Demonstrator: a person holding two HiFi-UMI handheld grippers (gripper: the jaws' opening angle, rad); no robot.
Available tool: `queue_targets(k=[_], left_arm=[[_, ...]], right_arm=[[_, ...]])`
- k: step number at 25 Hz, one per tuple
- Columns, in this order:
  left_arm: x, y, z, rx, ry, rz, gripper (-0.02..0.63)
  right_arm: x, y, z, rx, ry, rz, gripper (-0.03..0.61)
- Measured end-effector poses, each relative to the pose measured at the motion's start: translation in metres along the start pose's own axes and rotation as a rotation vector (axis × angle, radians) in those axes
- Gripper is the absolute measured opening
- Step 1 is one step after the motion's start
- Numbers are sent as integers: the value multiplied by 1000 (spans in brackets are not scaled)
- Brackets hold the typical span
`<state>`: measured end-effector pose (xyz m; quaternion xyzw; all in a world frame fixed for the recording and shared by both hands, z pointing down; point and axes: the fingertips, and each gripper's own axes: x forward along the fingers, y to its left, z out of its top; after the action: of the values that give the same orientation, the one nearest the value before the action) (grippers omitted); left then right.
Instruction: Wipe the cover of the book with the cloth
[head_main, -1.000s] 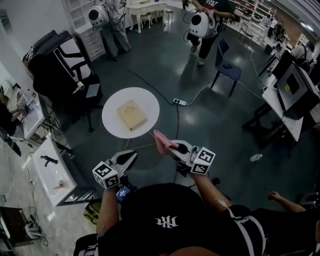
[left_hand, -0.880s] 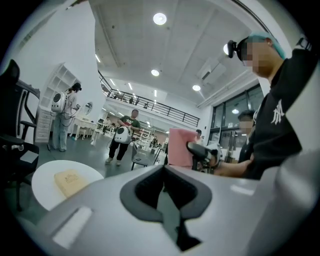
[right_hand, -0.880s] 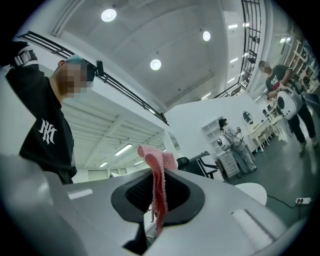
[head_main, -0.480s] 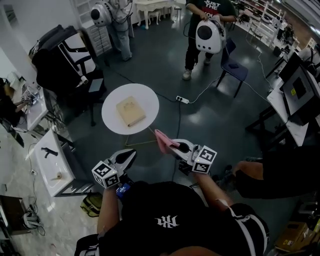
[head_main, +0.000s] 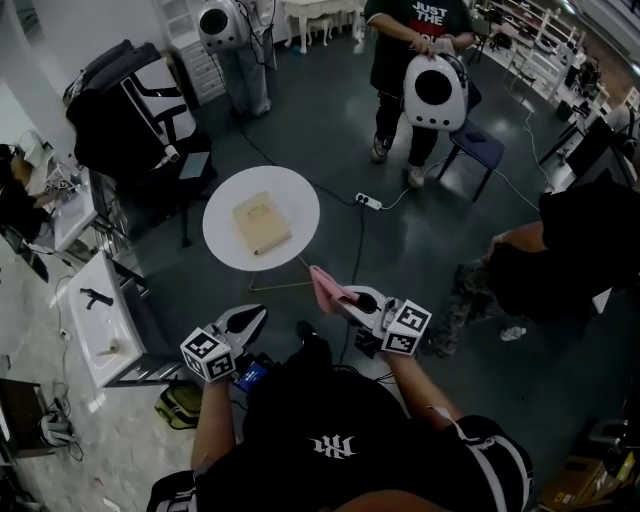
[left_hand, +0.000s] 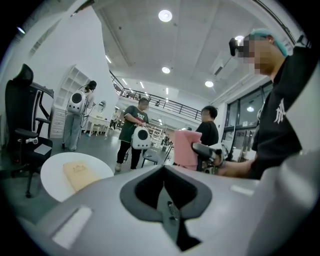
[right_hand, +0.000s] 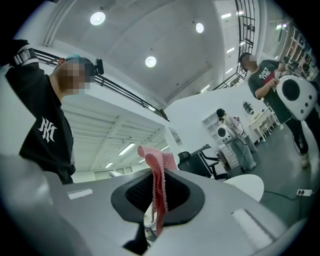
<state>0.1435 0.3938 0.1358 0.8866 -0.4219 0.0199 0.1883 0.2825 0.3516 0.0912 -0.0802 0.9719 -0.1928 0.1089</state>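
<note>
- Floor, dark grey and glossy, spread across the whole room and seen steeply from above, with cables trailing over it.
- Black office chair at upper left, near the far-left side of the table but apart from it.
- Round white table on a thin stand, ahead of both tools and well apart from them.
- Person in a black T-shirt standing beyond the table to the right, hugging a white domed backpack with a dark round window.
- Blue chair just beside that person.
- Right tool, grey with a marker cube at its rear, held in the air off the near-right edge of the table, clenched on a pink ribbed cloth.
- Left tool, same build, held nearer the wearer and aimed toward the table, jaws pressed together with nothing between them.
- Tan rectangular book lying flat near the middle of the table, cover up and set at a slant, touched by neither tool nor cloth.
- Cloth pinched along a fold, its free part sticking out past the jaw tips toward the table, hanging over bare floor and clear of the book.
- White power strip on the floor just right of the table, cable running off toward the blue chair.
</note>
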Motion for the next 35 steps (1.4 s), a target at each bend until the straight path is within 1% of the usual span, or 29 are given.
queue_targets(k=[5, 9, 13, 17, 23, 27, 31, 33, 35], left_arm=[[17, 24, -4, -36, 19, 28, 5], [34, 48, 6, -47, 21, 51, 5], [46, 87, 14, -71, 10, 84, 5], [63, 129, 23, -90, 5, 103, 5], [98, 191, 46, -103, 3, 104, 5], [113, 231, 53, -127, 7, 104, 5], [144, 252, 63, -121, 15, 98, 5], [157, 256, 69, -114, 29, 102, 5], [158, 261, 73, -113, 39, 119, 5]], right_arm=[[-2, -28, 7, 15, 20, -20, 12], [7, -57, 15, 24, 46, -25, 12], [35, -90, 23, 26, 62, -4, 12], [66, -125, 35, 2, 82, 13, 12], [111, -188, 60, -21, 119, -3, 12], [145, -220, 68, -30, 141, 2, 12], [155, -251, 85, -54, 147, 6, 12], [154, -262, 94, -56, 148, -8, 12], [156, -271, 97, -46, 159, -26, 12]])
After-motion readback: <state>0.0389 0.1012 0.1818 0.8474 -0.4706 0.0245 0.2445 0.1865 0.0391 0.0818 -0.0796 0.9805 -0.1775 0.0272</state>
